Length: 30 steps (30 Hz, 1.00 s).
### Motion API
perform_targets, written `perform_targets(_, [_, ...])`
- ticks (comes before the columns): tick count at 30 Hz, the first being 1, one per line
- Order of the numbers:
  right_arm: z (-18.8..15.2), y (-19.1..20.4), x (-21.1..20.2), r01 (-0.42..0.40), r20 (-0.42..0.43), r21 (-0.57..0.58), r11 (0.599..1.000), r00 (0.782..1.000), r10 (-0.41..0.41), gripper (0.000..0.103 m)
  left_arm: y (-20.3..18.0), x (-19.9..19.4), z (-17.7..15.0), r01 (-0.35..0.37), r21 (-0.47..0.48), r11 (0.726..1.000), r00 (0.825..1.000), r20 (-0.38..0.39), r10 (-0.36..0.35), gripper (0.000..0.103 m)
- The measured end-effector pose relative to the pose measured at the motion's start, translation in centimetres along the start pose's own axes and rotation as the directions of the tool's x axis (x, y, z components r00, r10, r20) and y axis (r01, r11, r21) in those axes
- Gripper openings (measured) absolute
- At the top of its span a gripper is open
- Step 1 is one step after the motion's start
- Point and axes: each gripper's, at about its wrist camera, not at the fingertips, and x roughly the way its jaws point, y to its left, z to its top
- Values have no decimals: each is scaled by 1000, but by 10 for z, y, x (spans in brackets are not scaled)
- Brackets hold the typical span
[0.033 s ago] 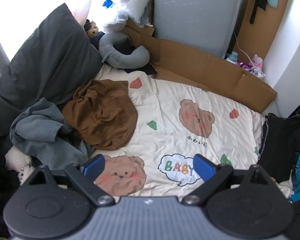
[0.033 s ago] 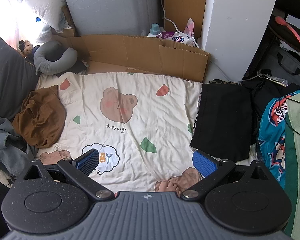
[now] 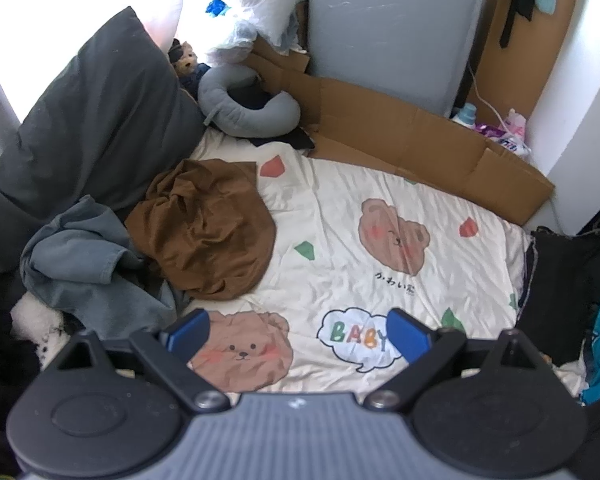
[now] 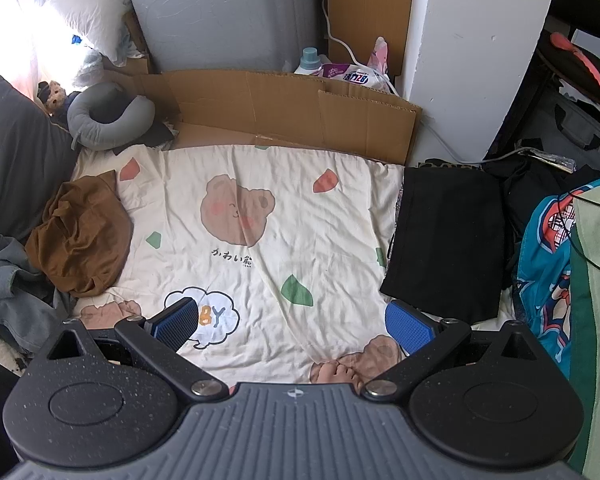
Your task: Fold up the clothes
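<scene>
1. Grippers: we see the left gripper (image 3: 296,330) and the right gripper (image 4: 292,322) with fingers spread apart, empty, above the bear-print sheet (image 3: 340,248).
2. We find the crumpled brown garment (image 3: 208,236) left of centre, touching the grey garment (image 3: 80,264).
3. We see the folded black garment (image 4: 448,244) at the sheet's right edge.

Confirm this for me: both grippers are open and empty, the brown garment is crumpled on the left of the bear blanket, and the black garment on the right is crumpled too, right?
Not quite. The black garment lies flat and neatly folded, as the right wrist view shows. The rest holds: the left gripper and right gripper are open and empty, and the brown garment is crumpled on the left of the bear blanket.
</scene>
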Motion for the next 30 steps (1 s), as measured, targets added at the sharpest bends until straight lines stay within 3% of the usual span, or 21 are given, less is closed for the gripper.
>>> perform_targets(17, [1,-2,-1,-5,2,-5,1000,1000,5,103,-2,-6,-3,44,-18,999,999,1,-44,97])
perform_targets(30, [-5,-5,-1,-6,0,-6,1000,1000,6,103,-13,-10,-1,31,-14,999,999,5,-31,97])
